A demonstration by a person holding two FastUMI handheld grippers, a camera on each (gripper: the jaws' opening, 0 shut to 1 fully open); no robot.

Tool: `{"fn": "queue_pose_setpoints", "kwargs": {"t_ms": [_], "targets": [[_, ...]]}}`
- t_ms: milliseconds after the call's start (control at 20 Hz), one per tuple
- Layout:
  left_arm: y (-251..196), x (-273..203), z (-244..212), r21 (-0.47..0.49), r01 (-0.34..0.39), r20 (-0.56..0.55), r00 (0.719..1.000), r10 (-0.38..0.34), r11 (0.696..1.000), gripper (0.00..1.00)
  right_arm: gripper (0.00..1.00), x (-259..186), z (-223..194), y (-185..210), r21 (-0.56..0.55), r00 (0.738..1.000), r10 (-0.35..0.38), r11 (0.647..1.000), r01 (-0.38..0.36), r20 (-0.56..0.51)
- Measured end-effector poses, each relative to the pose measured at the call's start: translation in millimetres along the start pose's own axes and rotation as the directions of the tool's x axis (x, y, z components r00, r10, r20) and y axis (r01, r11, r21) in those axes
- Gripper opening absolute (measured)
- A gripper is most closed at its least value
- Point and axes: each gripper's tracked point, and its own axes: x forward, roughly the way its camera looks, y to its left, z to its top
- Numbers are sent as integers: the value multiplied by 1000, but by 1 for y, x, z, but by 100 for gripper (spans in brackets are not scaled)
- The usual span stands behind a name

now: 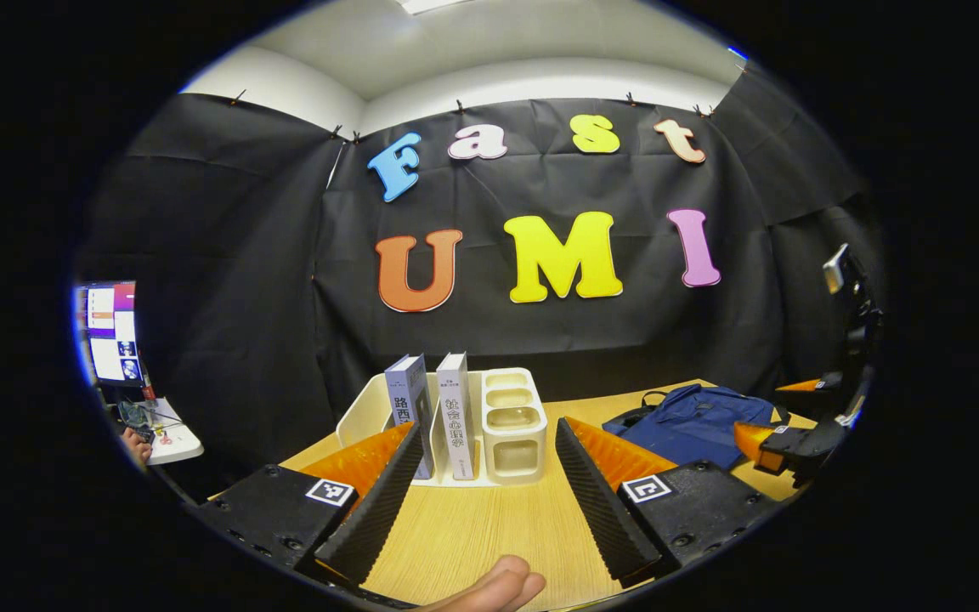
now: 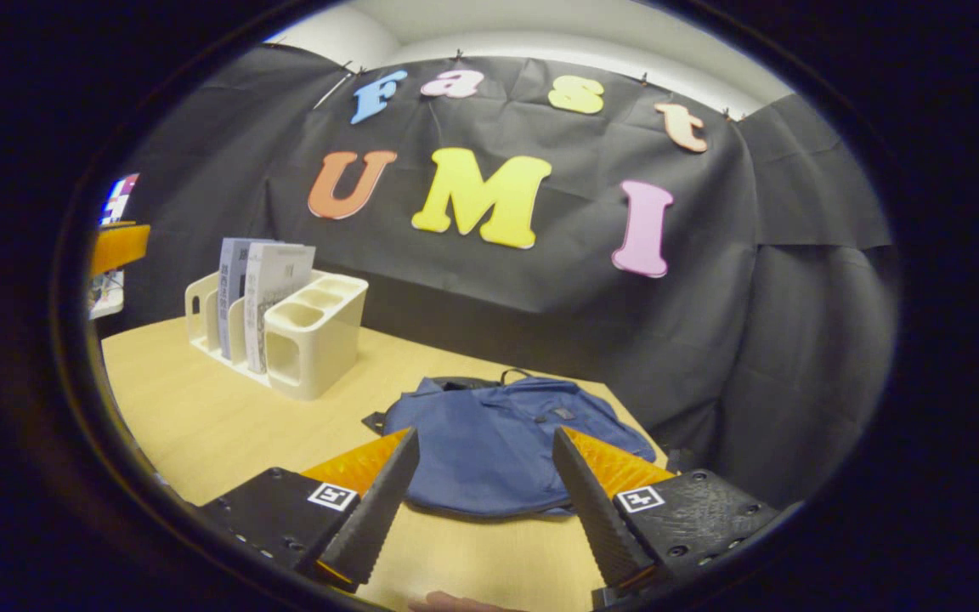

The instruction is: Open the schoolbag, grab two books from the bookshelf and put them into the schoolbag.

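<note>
In the left gripper view, the left tongs (image 1: 487, 497) stand wide open at the bottom of the frame, holding nothing, with bare bench (image 1: 472, 535) showing between their fingers. Just past the fingertips, at frame centre, sits the cream bookshelf (image 1: 489, 416), with two books upright in its slots: a bluish-grey book (image 1: 409, 399) on the left and a white book (image 1: 455, 408) beside it. The left fingertip overlaps the lower part of the bluish-grey book in the picture; whether it touches cannot be told. A fingertip of the person's hand (image 1: 498, 588) shows at the bottom edge. At the right of the frame the blue schoolbag (image 1: 693, 421) lies flat on the bench, and the right tongs (image 1: 783, 442) hover at its right edge; how far open they are cannot be told there.

In the right gripper view, the right tongs (image 2: 481, 501) are wide open and empty at the bottom of the frame. The schoolbag (image 2: 489, 442) lies between and just beyond their fingers, at lower centre. The bookshelf (image 2: 311, 340) with both books stands at the left of the frame, well apart from the bag.
</note>
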Motion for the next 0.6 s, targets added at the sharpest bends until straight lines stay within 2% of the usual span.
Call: {"fn": "queue_pose_setpoints", "kwargs": {"t_ms": [150,300,450,600], "targets": [[5,5,-7,-18,1,-24,1000,-1,1000,98,95,38,-15,19,-8,996,40,999,-41,-83],[10,8,-11,-21,-3,-32,999,2,1000,98,99,71,-32,41,-8,982,79,997,-81,-173],[17,11,-18,-2,-10,-50,999,9,1000,98,92,92,-43,56,-50,969,85,994,-99,-232],[21,15,-23,-2,-27,-67,997,26,1000,98,95,107,-49,70,-115,955,87,986,-124,-282]]}}
